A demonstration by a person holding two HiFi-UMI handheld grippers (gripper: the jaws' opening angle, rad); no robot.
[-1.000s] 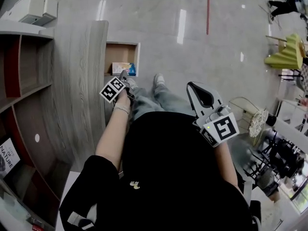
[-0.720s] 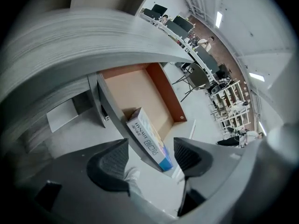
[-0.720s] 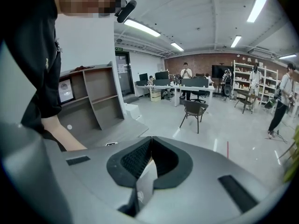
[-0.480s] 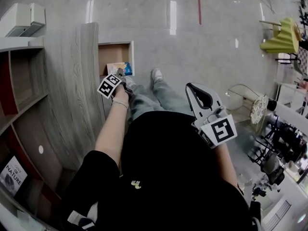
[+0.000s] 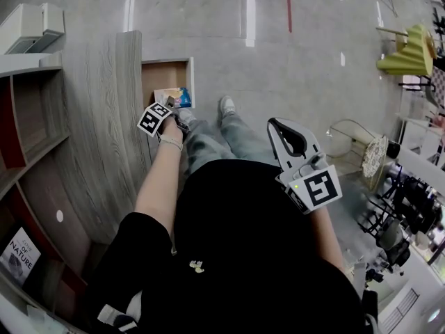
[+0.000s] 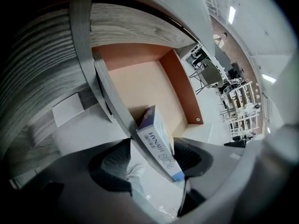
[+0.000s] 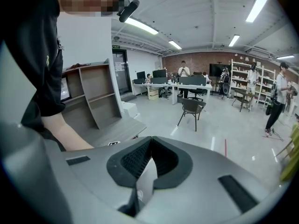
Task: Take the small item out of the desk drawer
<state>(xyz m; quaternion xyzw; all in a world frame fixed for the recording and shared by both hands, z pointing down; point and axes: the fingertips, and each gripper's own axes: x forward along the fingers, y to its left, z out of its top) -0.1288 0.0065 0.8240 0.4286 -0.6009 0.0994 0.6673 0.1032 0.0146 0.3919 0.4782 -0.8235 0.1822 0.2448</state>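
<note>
left hand-held gripper [image 6: 153, 143] straddles box [image 6: 155, 133]; only gripper view shows this.

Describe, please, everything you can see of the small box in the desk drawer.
The small box is a slim white carton, apparently cardboard, with dark print on its long face, a purplish top and a blue end. It sits tilted in the open drawer, against a grey drawer panel. The left gripper has its jaws apart on either side of it; whether a pad touches it I cannot tell.
</note>
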